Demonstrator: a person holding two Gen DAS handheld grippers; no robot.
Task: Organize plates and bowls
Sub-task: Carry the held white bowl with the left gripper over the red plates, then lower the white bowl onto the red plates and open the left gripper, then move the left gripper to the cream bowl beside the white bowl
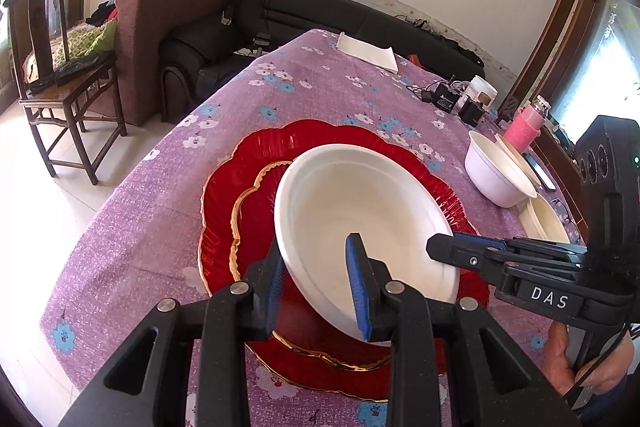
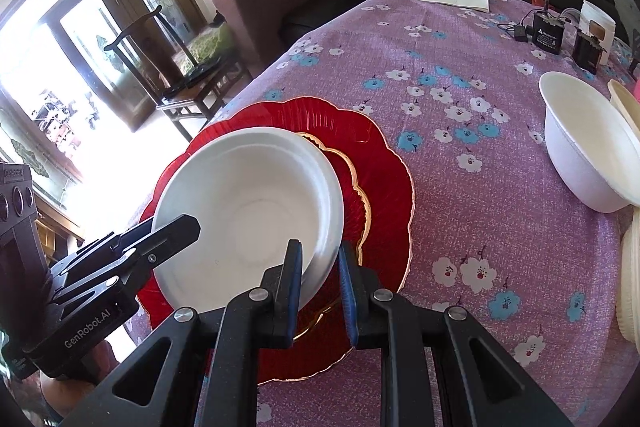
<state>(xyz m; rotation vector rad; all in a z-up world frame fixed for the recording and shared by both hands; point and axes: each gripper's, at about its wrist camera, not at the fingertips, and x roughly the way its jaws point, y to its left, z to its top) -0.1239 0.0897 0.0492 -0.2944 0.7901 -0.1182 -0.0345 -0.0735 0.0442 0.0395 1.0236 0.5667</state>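
Both the left hand-held gripper [image 1: 318, 281] and the right hand-held gripper [image 2: 320, 277] clamp the white bowl's [image 1: 360, 211] rim, at frame centre over the red plates [image 1: 236, 179] on the tabletop [image 1: 132, 227].

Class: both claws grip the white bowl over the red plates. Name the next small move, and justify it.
Probably open both claws and release: the white bowl appears settled on the stacked red plates, with the left claw and right claw pinching opposite rims.
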